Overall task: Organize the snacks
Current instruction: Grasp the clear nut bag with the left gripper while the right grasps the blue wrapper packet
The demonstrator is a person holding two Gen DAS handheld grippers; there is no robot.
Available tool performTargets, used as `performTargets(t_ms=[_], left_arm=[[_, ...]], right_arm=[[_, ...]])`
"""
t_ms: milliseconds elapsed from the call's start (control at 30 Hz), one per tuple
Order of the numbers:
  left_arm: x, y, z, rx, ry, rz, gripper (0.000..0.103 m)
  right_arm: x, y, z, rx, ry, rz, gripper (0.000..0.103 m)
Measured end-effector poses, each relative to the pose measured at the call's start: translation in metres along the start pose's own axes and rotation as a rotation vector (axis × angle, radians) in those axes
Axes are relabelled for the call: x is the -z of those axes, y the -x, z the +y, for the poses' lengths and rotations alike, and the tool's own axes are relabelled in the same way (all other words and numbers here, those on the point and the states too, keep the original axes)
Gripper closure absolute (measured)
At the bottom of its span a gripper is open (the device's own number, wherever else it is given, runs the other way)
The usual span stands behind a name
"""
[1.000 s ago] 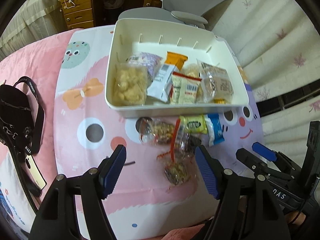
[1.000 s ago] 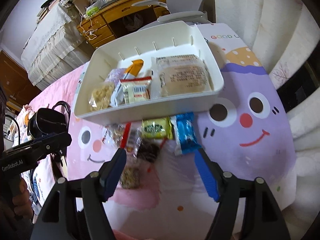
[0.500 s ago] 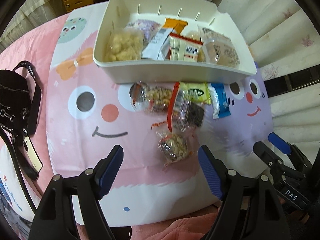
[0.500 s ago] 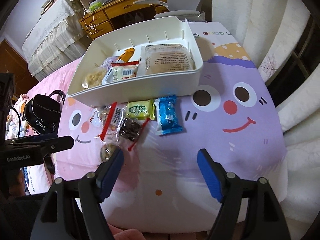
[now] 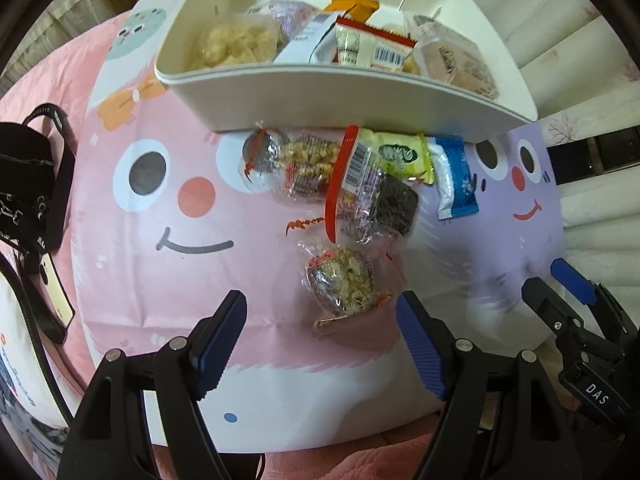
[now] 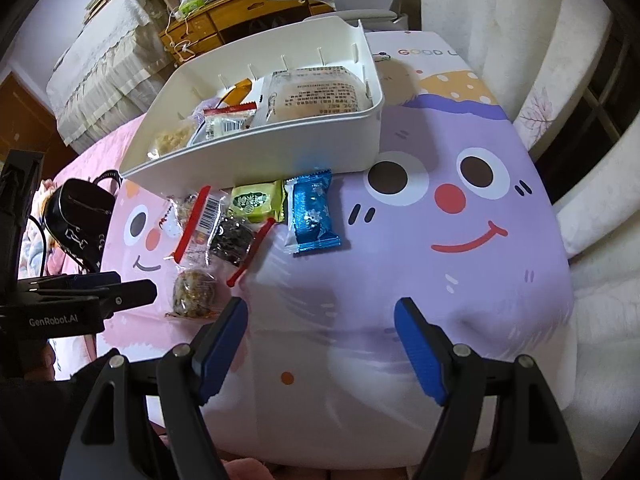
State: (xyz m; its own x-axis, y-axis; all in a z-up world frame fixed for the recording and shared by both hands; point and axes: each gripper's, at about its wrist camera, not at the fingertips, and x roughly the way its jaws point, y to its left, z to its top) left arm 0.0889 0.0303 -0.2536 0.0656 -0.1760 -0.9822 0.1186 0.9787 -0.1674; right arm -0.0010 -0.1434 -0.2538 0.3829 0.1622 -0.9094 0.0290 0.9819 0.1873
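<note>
Both grippers lower (left (image 5: 320,334), right (image 6: 320,334)) over loose snacks (image 5: 340,280); fingers wide, empty

Each camera sits behind its own tool, looking steeply down and close over the cartoon-printed cloth (image 5: 160,240). Both views share the white bin (image 5: 320,96) and the loose snack packets (image 6: 248,220) lying just before it.
</note>
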Motion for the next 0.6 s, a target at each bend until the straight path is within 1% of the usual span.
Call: performTargets(t_ms=[133, 367, 600], left_arm=[[-0.002, -0.014, 0.0, -0.001, 0.02, 0.02, 0.028], [-0.008, -0.044, -0.002, -0.004, 0.066, 0.089, 0.033], [-0.017, -0.065, -0.003, -0.001, 0.126, 0.138, 0.038]], right_arm=[[-0.005, -0.008, 0.001, 0.0, 0.053, -0.005, 0.027], [-0.016, -0.029, 0.005, -0.001, 0.157, -0.009, 0.027], [-0.03, -0.05, 0.012, -0.016, 0.27, -0.015, 0.027]])
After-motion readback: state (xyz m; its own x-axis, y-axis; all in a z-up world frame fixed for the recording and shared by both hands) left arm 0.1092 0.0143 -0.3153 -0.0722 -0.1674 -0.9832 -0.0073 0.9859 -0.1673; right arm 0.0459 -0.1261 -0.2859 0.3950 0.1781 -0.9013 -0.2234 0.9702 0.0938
